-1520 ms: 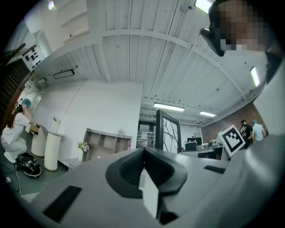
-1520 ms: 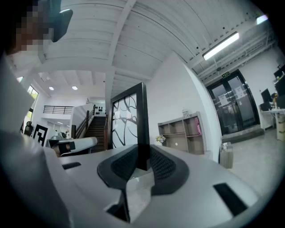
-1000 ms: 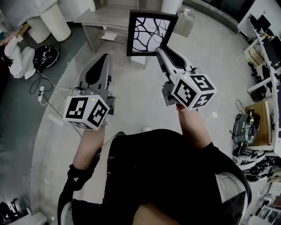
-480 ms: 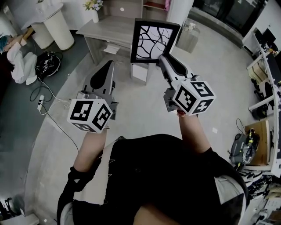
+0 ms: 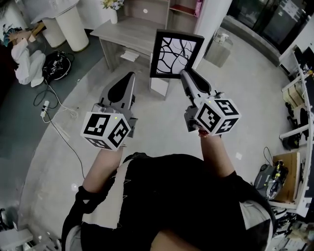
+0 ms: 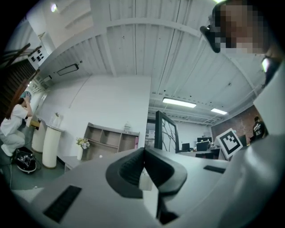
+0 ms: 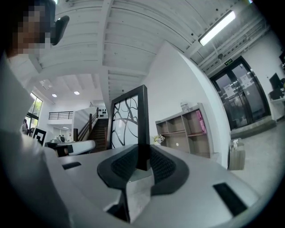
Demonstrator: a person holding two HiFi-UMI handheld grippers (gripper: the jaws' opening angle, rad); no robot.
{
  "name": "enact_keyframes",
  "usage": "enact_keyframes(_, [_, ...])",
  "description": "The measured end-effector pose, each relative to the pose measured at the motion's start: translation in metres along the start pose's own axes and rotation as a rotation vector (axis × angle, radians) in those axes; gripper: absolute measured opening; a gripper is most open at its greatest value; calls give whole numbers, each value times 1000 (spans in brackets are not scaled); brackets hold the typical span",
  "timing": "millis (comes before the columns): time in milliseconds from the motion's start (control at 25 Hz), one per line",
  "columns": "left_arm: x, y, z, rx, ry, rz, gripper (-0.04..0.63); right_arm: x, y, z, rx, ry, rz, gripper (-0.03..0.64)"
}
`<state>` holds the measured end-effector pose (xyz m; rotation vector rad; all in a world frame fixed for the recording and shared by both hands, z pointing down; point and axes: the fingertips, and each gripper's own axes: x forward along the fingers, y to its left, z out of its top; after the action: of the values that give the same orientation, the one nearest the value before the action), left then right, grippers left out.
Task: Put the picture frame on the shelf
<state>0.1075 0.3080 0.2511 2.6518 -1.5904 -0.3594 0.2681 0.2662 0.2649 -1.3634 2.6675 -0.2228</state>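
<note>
While the picture frame [image 5: 176,53] hangs upright in the air out in front of the person, the carrying step looks under way and the placing is not yet done. Ahead stand the desk [image 5: 128,30] and, beyond it at the far wall, the shelf [image 5: 147,7] with its open compartments. The next move calls for closing that gap, raising the frame past the desk and standing it on a free board without tipping. The left tongs [image 5: 129,76] are empty, their 2 jaws pressed together. The right tongs [image 5: 184,73] are parted only by the frame's thin black edge, clamped near its lower right corner.
</note>
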Motion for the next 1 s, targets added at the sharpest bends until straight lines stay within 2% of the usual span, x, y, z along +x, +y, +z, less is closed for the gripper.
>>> enact_keyframes(160, [11, 15, -13, -12, 54, 41, 11, 11, -13, -15, 23, 48, -8, 86])
enact_keyframes(440, [38, 23, -31, -49, 61, -37, 11, 25, -30, -32, 28, 71, -52, 84])
enact_keyframes(640, [49, 31, -37, -13, 54, -46, 11, 32, -39, -39, 12, 62, -82, 84])
enact_keyframes(880, [97, 114, 0, -33, 33, -94, 11, 127, -31, -20, 27, 44, -99, 84])
enact_keyframes(1000, [111, 139, 13, -28, 7, -116, 11, 155, -29, -10, 21, 22, -115, 84])
